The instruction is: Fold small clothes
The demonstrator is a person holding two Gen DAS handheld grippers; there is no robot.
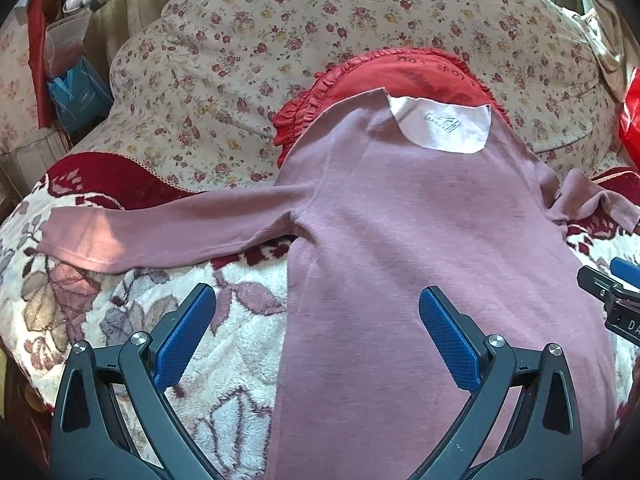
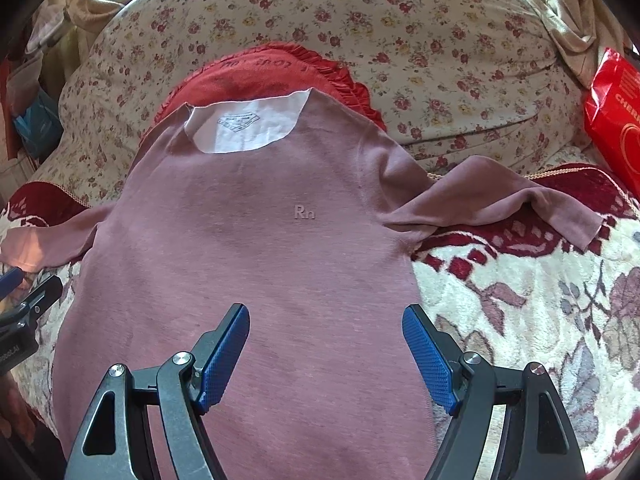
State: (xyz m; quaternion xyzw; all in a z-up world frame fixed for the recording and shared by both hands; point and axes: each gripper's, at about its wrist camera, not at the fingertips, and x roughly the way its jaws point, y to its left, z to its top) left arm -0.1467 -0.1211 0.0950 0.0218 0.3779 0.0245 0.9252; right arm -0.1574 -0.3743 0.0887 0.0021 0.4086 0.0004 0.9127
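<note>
A small mauve long-sleeved shirt (image 1: 420,240) lies flat, front up, on a floral fleece blanket (image 1: 224,344), neck with white inner label (image 1: 444,124) at the far end. Its left sleeve (image 1: 160,228) stretches out straight; its right sleeve (image 2: 500,204) lies crumpled. My left gripper (image 1: 318,308) is open and empty above the shirt's lower left edge. My right gripper (image 2: 326,324) is open and empty above the shirt's (image 2: 260,260) lower right part. The right gripper's tip shows at the left wrist view's right edge (image 1: 612,284).
A red frilled cushion (image 1: 400,76) lies under the shirt's neck against a flowered quilt (image 1: 280,40). A red packet (image 2: 616,120) sits at the right. A blue bag (image 1: 76,96) and clutter stand at the far left.
</note>
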